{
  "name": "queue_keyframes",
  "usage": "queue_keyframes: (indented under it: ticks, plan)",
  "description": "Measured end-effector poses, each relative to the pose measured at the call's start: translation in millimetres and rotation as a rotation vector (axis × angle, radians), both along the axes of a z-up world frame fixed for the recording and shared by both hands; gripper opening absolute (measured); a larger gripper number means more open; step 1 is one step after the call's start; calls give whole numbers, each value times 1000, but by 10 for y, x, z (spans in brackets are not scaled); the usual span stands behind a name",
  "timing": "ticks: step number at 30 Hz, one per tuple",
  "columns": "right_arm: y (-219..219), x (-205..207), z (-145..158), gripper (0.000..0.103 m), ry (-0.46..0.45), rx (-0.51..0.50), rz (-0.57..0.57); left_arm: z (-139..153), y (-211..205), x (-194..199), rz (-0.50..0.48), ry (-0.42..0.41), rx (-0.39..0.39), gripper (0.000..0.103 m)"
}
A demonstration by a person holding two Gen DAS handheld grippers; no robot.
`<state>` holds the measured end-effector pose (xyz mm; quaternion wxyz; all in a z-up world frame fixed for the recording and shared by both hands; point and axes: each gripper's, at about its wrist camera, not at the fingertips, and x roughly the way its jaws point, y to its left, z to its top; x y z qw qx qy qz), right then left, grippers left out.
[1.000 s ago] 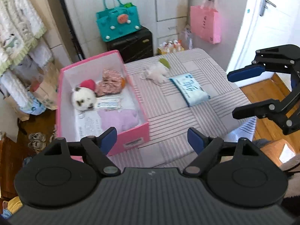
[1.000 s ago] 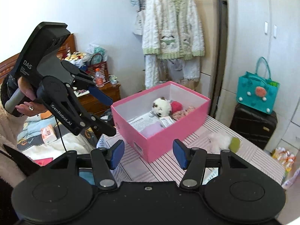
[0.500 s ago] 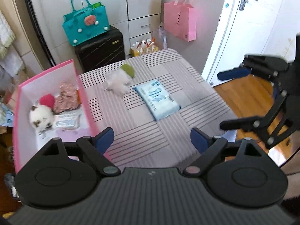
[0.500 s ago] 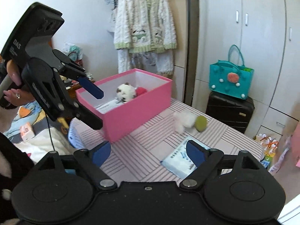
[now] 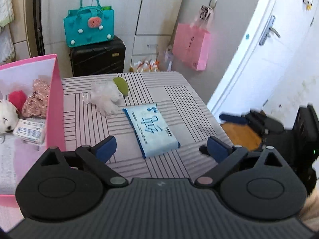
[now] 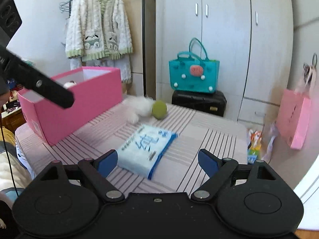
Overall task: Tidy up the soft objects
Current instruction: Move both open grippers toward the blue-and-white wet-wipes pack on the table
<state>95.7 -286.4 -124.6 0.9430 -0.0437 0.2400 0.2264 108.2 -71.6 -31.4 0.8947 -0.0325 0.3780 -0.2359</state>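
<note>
likely the next thing to go into the pink box (image 5: 53, 107) is the blue-and-white tissue pack (image 5: 152, 129), which lies flat on the striped table (image 5: 185, 99), apart from everything else. in the left wrist view it sits at about twelve o'clock just ahead of the left gripper (image 5: 161, 150), whose blue-padded fingers (image 5: 104, 148) are spread wide with nothing between them. in the right wrist view the same pack (image 6: 145, 149) lies between the tips of the right gripper (image 6: 157, 161), a little toward eleven o'clock, and those fingers are parted and empty too. the pack looks light and squashy under a thin plastic film, so it should give under the pads and may be a bit slick; taking it across its narrow width near the middle, rather than by a corner, seems the safer hold, since a corner would probably let it droop or slip. beyond it, at about eleven o'clock in the left view, a white mesh puff (image 5: 103, 97) rests touching a green round piece (image 5: 121, 85); both look very light and compressible, and the puff could be pinched almost anywhere. the box stands at nine o'clock, already holding a white plush toy (image 5: 7, 116), a red soft ball (image 5: 18, 99) and floral fabric (image 5: 36, 99).
</note>
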Motion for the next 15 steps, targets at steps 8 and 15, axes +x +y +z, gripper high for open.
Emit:
queue_keyframes:
  ticks: [8, 15]
  plan:
    - [221, 161, -238, 91, 15, 22, 6, -278, -102, 144, 63, -79, 24, 101]
    - [376, 380, -415, 91, 94, 49, 5, -496, -307, 368, 70, -56, 2, 98]
